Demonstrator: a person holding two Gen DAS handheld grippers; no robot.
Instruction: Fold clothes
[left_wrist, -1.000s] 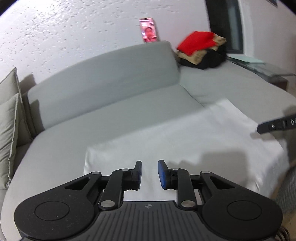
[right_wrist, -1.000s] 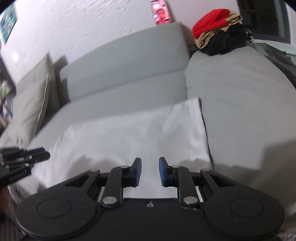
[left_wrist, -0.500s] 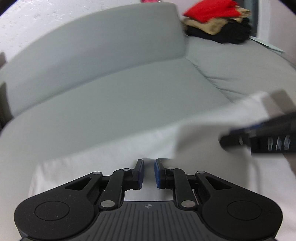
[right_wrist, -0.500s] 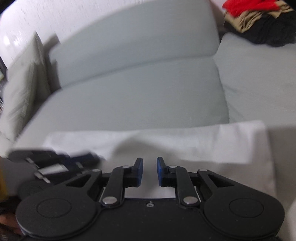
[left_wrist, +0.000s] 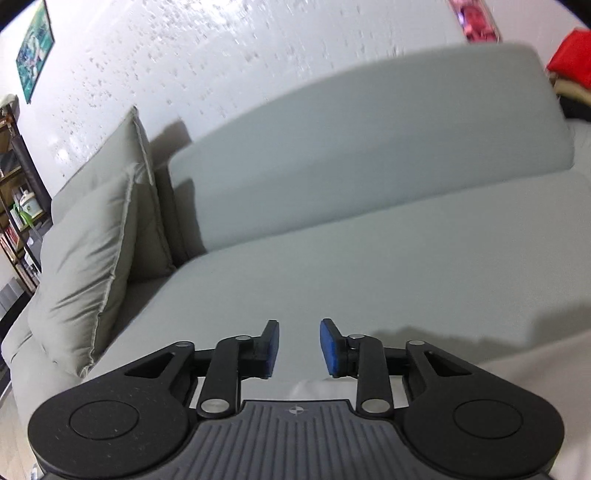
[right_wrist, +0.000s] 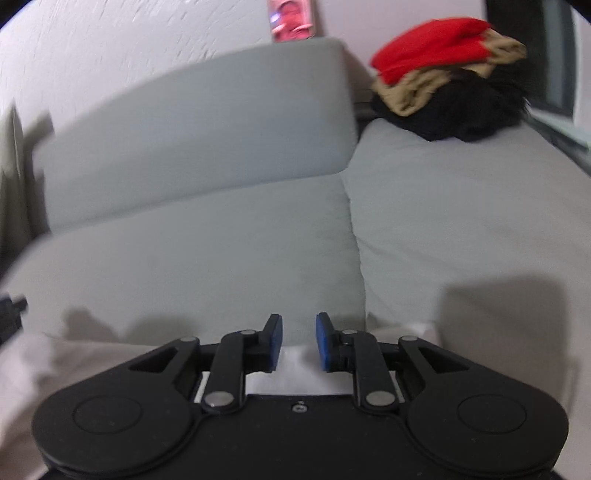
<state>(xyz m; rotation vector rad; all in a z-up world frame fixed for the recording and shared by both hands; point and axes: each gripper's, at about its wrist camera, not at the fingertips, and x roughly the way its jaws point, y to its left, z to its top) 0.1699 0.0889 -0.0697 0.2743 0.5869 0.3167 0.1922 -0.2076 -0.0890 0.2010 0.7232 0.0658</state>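
Both tools hang low over the sofa's front edge, and the white garment (left_wrist: 535, 373) lies close under them: in the left wrist view it shows at the near right and as a sliver beneath the left gripper (left_wrist: 299, 349), whose blue pads stand apart with nothing between them. In the right wrist view the same white cloth (right_wrist: 55, 365) spreads along the near edge from far left to just right of the right gripper (right_wrist: 298, 341), also spread open and empty, its tips over the cloth's far border. How far along? By my read the fold is only partly done at best: the cloth looks flat, but so little of it shows that I cannot tell how many layers it has, and neither tool has hold of it. Folding it down and moving it to a stack likely remains. Now the setting, left to right: a shelf unit (left_wrist: 14, 206) with books at the far left, a small picture (left_wrist: 35, 61) on the rough white wall, two grey-green cushions (left_wrist: 96, 266) leaning together, then the pale grey sofa seat (right_wrist: 221, 266) and its backrest (right_wrist: 203, 144). A phone (right_wrist: 291, 18) stands on the backrest top, screen lit. At the far right, on the adjoining seat section, sits a pile of clothes (right_wrist: 450, 74): red on top, tan beneath, black at the bottom.
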